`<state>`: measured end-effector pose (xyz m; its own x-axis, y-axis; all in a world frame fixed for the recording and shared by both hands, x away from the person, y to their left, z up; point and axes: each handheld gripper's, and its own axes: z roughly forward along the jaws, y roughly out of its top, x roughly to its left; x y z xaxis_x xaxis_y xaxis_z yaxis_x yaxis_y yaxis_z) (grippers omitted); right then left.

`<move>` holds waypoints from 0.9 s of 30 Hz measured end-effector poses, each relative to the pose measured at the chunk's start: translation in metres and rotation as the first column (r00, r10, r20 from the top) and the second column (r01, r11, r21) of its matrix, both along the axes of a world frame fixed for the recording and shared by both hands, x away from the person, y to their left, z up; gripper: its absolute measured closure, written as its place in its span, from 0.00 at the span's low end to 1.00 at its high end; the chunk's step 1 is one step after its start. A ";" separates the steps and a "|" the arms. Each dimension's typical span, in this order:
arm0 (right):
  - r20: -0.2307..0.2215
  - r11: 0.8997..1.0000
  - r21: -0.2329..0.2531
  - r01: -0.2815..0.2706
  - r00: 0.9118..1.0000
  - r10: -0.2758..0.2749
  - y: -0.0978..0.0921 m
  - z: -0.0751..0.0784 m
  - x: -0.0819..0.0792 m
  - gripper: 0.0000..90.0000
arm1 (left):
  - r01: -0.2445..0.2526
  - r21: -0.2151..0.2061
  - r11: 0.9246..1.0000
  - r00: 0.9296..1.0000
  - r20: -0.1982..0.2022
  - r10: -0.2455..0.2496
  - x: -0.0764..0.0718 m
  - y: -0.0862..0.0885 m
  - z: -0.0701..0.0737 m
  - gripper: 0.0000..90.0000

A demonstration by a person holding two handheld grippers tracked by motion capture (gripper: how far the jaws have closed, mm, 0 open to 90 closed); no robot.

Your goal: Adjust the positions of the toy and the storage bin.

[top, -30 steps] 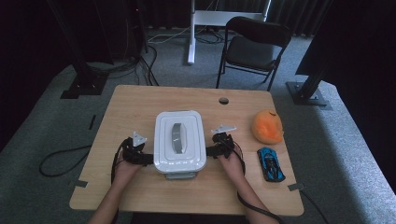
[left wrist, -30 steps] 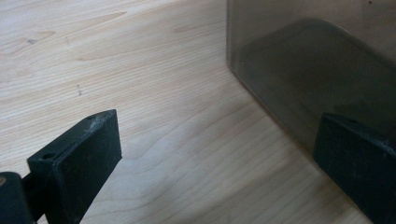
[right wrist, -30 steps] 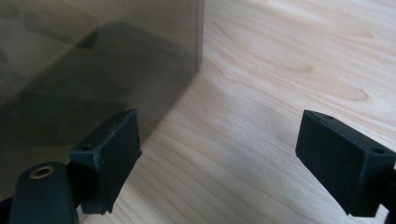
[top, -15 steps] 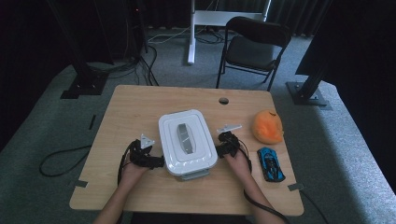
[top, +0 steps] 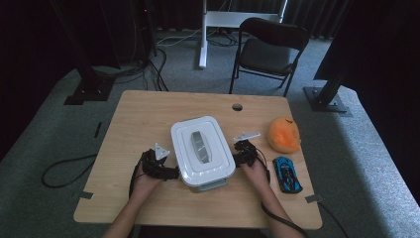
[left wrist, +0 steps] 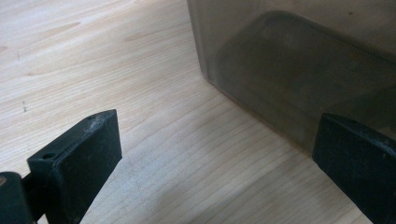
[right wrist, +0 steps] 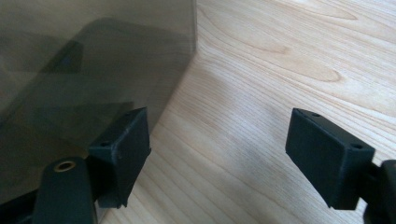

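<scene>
From where I stand, the white lidded storage box [top: 202, 151] sits mid-table between the two grippers, its long axis running away from the person and tilted a little to their left at the far end, the grey handle recess in the lid lying along that same line. What is inside stays hidden: in both gripper views its wall [left wrist: 299, 70] is a smoky, dim panel I cannot see through, and its top is cut off by the frame. The left gripper [top: 166, 171] sits at the box's near left flank, jaws spread wide; one jaw lies over bare wood, the other just beside or against the box wall, and I cannot tell whether it touches. The right gripper [top: 239, 157] is at the right flank, jaws equally wide apart, one jaw close against the wall [right wrist: 88, 70], the other over open tabletop. Beyond the right gripper's outer jaw lie an orange plush toy [top: 284, 134] and a blue toy car [top: 287, 174], well apart from the box.
</scene>
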<state>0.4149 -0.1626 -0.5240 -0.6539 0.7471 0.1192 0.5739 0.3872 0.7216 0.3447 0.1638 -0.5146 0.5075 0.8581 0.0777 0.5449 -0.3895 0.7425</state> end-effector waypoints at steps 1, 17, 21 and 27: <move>0.002 1.000 -0.002 -0.003 1.000 0.003 0.000 0.000 0.000 0.24 | 0.003 -0.003 1.000 1.000 -0.002 -0.003 -0.001 0.000 0.001 0.02; 0.017 0.994 -0.005 -0.111 0.994 0.111 0.003 0.001 -0.007 0.26 | -0.015 0.004 1.000 1.000 0.013 0.015 -0.036 -0.004 0.003 0.02; 0.024 0.992 0.000 -0.125 0.992 0.125 0.000 0.003 -0.012 0.26 | -0.029 0.006 1.000 0.999 0.032 0.029 -0.043 -0.006 0.001 0.02; 0.029 0.995 0.010 -0.094 0.995 0.094 -0.005 0.004 -0.016 0.26 | 0.009 -0.022 1.000 1.000 0.006 -0.009 -0.042 -0.007 -0.002 0.02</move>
<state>0.3988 -0.1675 -0.5196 -0.7246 0.6807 0.1076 0.5145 0.4304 0.7416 0.3031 0.1569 -0.5163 0.5150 0.8550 0.0615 0.5372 -0.3778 0.7541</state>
